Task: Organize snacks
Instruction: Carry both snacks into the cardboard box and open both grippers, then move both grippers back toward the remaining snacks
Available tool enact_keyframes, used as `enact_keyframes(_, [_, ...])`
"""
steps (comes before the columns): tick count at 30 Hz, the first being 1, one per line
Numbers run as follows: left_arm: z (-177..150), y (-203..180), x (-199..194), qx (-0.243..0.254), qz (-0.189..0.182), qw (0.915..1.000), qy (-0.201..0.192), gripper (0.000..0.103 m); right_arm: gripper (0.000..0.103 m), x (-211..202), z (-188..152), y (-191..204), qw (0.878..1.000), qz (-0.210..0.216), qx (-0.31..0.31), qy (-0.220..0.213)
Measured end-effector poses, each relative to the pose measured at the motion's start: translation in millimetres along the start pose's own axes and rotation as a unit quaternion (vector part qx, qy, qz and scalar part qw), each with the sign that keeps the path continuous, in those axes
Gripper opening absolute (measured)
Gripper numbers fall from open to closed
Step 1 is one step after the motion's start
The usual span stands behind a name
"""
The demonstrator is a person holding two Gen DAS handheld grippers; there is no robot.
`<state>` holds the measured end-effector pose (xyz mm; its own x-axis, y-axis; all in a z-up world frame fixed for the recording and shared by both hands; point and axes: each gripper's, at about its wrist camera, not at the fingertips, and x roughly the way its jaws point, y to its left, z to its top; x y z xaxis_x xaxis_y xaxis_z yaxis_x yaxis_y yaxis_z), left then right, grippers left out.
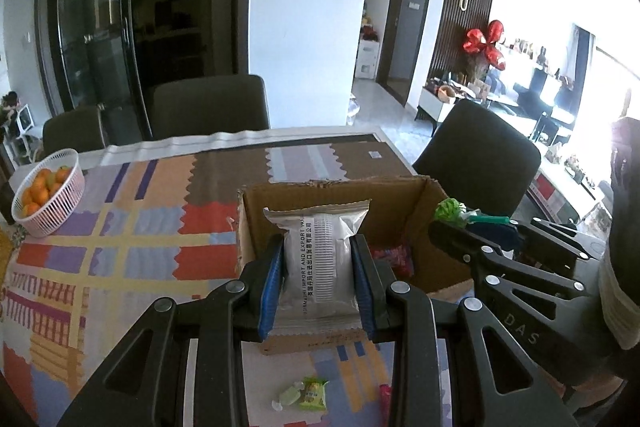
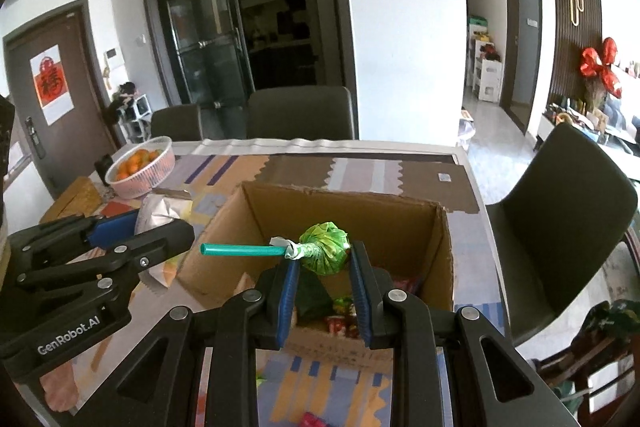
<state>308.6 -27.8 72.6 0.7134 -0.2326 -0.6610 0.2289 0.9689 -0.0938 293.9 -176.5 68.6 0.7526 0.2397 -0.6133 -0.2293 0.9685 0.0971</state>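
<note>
- Our desk (image 1: 120, 227) wears a patchwork cloth of orange, lilac and brown blocks; dark chairs (image 1: 208, 105) stand at 12 o'clock, glass doors beyond.
- A pink ribbed basket (image 1: 60, 203) of oranges sits at 10 o'clock.
- Our left tool (image 1: 318, 267) pinches a crinkly silver snack packet (image 1: 316, 251) upright before the open cardboard box (image 1: 424, 211).
- Our right tool (image 2: 325, 267) grips a green-wrapped lollipop (image 2: 324, 253) over the box, stick pointing to 9 o'clock.
- Small green sweets (image 1: 308, 393) lie on the cloth at 6 o'clock.
</note>
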Motion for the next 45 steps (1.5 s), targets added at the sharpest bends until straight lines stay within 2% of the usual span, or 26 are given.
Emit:
enact_keyframes(14, [9, -3, 49, 0.011, 0.010, 0.9985, 0.052, 0.034, 0.027, 36, 5, -16, 0.999, -0.023, 0.004, 0.035])
enact_keyframes(17, [8, -4, 49, 0.011, 0.013, 0.9982, 0.057, 0.043, 0.029, 41, 4, -20, 0.999, -0.026, 0.011, 0.039])
enact_keyframes(18, [6, -4, 46, 0.012, 0.013, 0.9985, 0.052, 0.049, 0.038, 42, 5, -22, 0.999, -0.025, 0.015, 0.041])
enact_keyframes(20, [4, -5, 40, 0.015, 0.022, 0.9987, 0.044, 0.050, 0.045, 42, 3, -22, 0.999, -0.018, 0.022, 0.041])
enact_keyframes(25, [-4, -6, 21, 0.023, 0.024, 0.9991, 0.027, 0.053, 0.045, 32, -3, -18, 0.999, -0.030, 0.012, 0.034])
enact_keyframes(36, [-25, -6, -32, 0.020, 0.019, 0.9995, -0.016, 0.054, 0.045, -17, -19, 1, 1.000, -0.024, -0.005, -0.004])
enact_keyframes(45, [-55, -5, -50, 0.013, 0.009, 0.9998, -0.008, 0.056, 0.049, -37, -45, 4, 1.000, -0.029, -0.008, -0.005])
